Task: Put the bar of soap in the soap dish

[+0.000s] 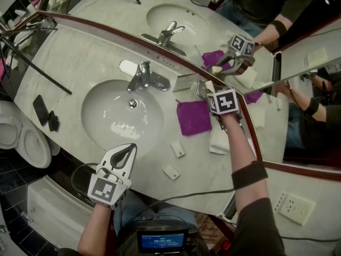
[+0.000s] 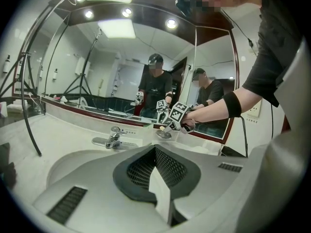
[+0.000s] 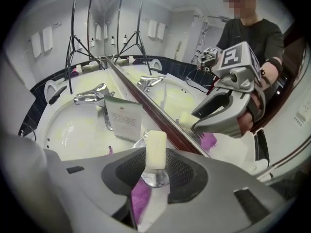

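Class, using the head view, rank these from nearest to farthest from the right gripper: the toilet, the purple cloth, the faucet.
From the right gripper, gripping the bar of soap:
1. Purple cloth, beside it on the counter.
2. Faucet, behind the basin, mid-counter.
3. Toilet, off the counter's far left.

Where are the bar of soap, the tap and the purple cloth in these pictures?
bar of soap point(image 3: 156, 148), right gripper view, middle of its pale face.
tap point(image 1: 143, 74), head view, its chrome body.
purple cloth point(image 1: 194, 117), head view, its centre.
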Motion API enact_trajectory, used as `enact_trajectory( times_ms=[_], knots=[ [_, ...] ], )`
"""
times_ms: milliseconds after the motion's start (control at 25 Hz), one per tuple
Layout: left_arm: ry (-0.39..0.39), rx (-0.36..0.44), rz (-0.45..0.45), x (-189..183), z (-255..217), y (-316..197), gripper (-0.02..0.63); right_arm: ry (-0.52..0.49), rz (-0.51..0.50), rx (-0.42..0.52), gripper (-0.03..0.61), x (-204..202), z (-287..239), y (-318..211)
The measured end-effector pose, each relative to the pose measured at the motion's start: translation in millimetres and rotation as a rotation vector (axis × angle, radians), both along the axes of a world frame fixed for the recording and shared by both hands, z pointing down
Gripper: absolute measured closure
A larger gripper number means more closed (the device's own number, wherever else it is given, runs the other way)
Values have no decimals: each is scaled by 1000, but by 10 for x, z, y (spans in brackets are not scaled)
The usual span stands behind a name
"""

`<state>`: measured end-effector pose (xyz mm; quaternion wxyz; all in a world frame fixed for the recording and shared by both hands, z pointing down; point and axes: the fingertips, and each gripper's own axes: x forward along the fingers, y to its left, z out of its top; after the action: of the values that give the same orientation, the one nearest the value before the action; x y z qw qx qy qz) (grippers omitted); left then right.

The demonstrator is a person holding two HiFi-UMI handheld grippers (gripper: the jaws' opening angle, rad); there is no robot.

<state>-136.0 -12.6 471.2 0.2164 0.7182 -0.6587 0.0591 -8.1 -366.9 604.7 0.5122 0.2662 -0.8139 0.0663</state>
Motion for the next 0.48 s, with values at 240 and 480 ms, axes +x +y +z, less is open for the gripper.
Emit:
enact_trajectory(
  times_ms=[240, 480],
  knots=[
    [-27, 5, 54, 92, -174, -19, 612, -109, 142, 2, 437, 344, -321, 75],
    [-62, 20, 161, 257, -382, -151, 612, -174, 270, 23, 438, 969, -616, 308]
  ],
)
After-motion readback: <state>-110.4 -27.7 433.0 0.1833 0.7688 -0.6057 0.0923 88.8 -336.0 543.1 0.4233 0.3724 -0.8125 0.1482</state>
